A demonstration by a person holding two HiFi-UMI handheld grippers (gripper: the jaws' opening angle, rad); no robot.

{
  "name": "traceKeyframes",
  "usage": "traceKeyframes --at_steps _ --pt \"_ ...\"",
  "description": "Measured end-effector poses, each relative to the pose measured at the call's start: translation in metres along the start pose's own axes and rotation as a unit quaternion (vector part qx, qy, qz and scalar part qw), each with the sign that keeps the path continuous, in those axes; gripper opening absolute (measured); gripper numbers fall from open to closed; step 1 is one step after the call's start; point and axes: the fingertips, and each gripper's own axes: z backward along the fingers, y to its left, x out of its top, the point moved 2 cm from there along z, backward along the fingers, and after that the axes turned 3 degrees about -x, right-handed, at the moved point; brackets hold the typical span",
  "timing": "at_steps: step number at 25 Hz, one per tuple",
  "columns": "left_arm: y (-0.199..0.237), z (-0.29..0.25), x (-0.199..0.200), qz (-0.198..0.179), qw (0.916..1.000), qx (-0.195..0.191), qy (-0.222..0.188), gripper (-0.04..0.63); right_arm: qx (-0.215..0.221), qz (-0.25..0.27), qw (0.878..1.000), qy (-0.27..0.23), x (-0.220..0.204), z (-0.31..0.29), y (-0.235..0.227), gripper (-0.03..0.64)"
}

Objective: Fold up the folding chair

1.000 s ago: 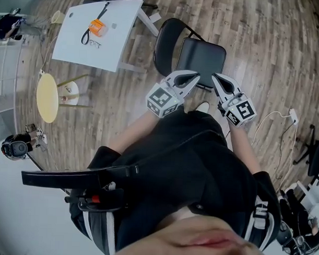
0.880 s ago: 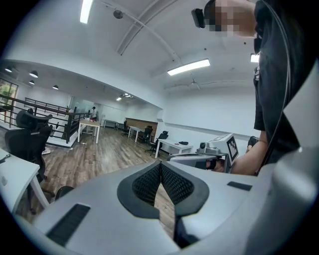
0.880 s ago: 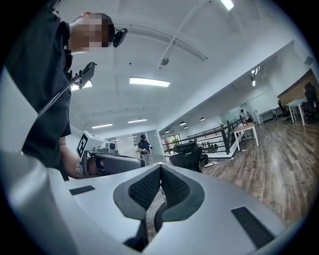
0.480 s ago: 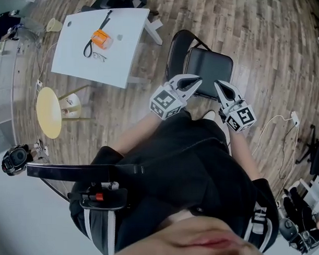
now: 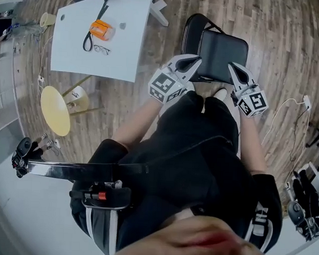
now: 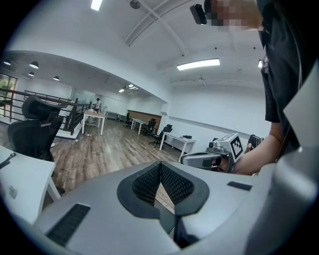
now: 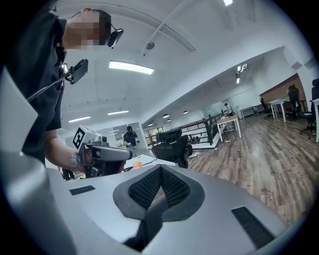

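The black folding chair (image 5: pixel 222 53) stands unfolded on the wood floor just ahead of me, its seat facing up and its backrest loop (image 5: pixel 188 32) on the left. My left gripper (image 5: pixel 196 60) hovers shut over the seat's near left edge. Over the near right corner, my right gripper (image 5: pixel 233 66) is also shut. Neither holds anything. The left gripper view has its pads (image 6: pixel 160 175) pressed together, with the right gripper (image 6: pixel 209 157) beyond them. Likewise the right gripper view shows closed pads (image 7: pixel 160 182) and the left gripper (image 7: pixel 105 154) to its left. My body hides the chair's front legs.
A white table (image 5: pixel 120 50) stands to the left of the chair, carrying an orange object (image 5: pixel 98 28), glasses (image 5: pixel 102 49) and a black strap. A yellow round stool (image 5: pixel 55 111) sits nearer left. A white cable (image 5: pixel 293 111) trails on the floor at right. An office chair (image 6: pixel 35 130) is beside the table.
I have stepped closer to the chair, and both grippers have moved forward and down over its seat's near edge. Both stay shut.
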Motion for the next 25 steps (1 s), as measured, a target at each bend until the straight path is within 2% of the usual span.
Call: traceKeyframes --at_steps 5,8,10,13,15,17,18,22,25 --pt "0.039 -0.009 -0.038 0.021 0.9970 0.056 0.049 0.005 -0.020 -0.020 0.999 0.023 -0.046 -0.010 -0.048 0.009" --pt "0.068 -0.015 -0.064 0.044 0.9902 0.101 0.086 0.005 -0.022 -0.033 0.999 0.034 -0.085 -0.017 -0.080 0.009" --pt "0.082 -0.018 -0.090 0.072 0.9826 0.114 0.128 0.006 -0.018 -0.046 0.998 0.045 -0.116 -0.020 -0.094 0.009" --pt "0.097 -0.031 -0.130 0.126 0.9681 0.109 0.187 0.024 -0.010 -0.071 0.996 0.059 -0.162 -0.025 -0.125 0.010" --pt "0.109 -0.036 -0.152 0.163 0.9560 0.117 0.214 0.090 -0.002 -0.092 0.993 0.075 -0.194 -0.028 -0.147 0.011" --pt "0.122 -0.037 -0.172 0.181 0.9432 0.136 0.243 0.153 0.002 -0.114 0.989 0.094 -0.229 -0.029 -0.167 0.011" --pt "0.128 -0.037 -0.180 0.186 0.9376 0.146 0.255 0.165 0.003 -0.125 0.987 0.102 -0.246 -0.028 -0.175 0.011" --pt "0.147 -0.041 -0.212 0.220 0.9204 0.166 0.277 0.192 0.017 -0.168 0.978 0.126 -0.308 -0.022 -0.202 0.011" --pt "0.151 -0.052 -0.226 0.245 0.9139 0.164 0.279 0.192 0.020 -0.197 0.971 0.135 -0.341 -0.007 -0.218 0.022"
